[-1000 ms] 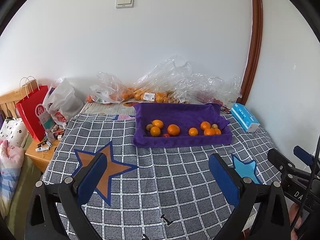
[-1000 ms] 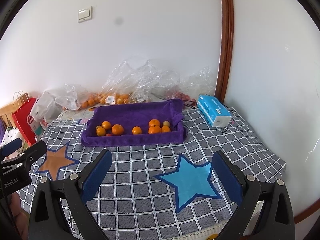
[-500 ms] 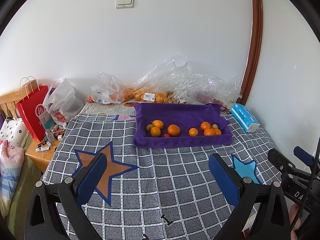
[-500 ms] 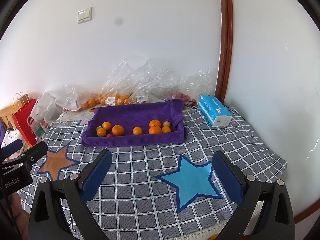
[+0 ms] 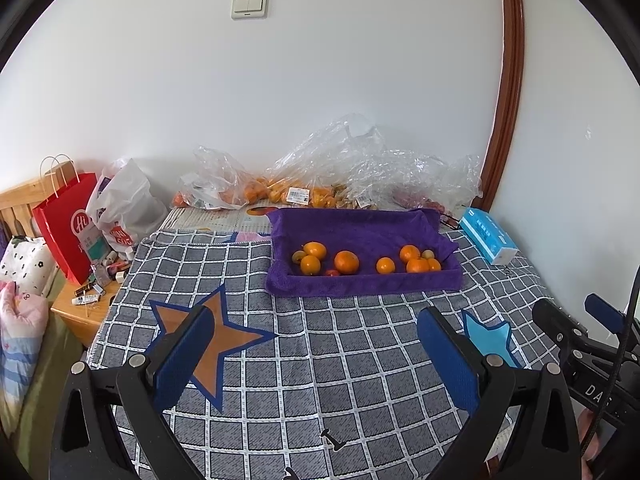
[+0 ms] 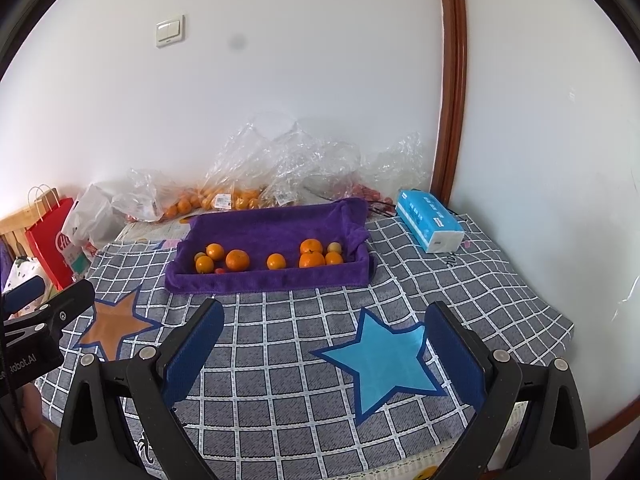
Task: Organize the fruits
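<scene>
I have the left gripper (image 5: 314,332) spread wide with nothing between its blue pads, held over the checked cloth (image 5: 320,360), and the right gripper (image 6: 324,326) is just as wide and empty beside it. Straight ahead of both, well beyond the fingertips, sits the purple tray (image 6: 272,280) with the oranges (image 6: 237,260) and a few smaller fruits lying loose along its near side. Past the tray, against the wall, are clear plastic bags (image 5: 280,188) with more oranges, and ahead to my right lies a blue tissue pack (image 6: 430,220).
</scene>
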`<state>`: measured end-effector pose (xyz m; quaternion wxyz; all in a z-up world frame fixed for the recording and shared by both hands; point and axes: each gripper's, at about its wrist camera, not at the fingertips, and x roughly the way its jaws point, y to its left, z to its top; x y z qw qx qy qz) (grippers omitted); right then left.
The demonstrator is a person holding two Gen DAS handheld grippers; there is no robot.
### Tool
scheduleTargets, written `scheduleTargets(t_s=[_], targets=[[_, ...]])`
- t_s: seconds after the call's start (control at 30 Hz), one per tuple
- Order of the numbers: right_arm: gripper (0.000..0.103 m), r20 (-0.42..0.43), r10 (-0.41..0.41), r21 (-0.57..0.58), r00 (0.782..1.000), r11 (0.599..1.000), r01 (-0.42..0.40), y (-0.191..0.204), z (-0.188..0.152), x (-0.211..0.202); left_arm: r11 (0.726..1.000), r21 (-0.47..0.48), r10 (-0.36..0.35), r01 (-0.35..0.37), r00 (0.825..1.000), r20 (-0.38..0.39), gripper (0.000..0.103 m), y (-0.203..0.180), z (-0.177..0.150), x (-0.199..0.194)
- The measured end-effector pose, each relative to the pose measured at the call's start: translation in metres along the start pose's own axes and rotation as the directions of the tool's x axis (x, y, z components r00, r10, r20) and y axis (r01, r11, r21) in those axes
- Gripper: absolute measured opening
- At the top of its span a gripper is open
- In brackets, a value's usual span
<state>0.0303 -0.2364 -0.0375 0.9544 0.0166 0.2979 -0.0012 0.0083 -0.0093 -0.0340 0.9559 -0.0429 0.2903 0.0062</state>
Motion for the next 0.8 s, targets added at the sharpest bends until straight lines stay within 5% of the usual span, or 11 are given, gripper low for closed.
scheduleTargets(t_s=[0.8], targets=[[0.099,0.003,-0.003,0.003,1.000,1.000,0.003,-0.0005,0.0004,-0.0025,1.000,-0.003,-0.001,0.001,1.000,0.004,0.102,-0.0018,0.0004,-0.0011]])
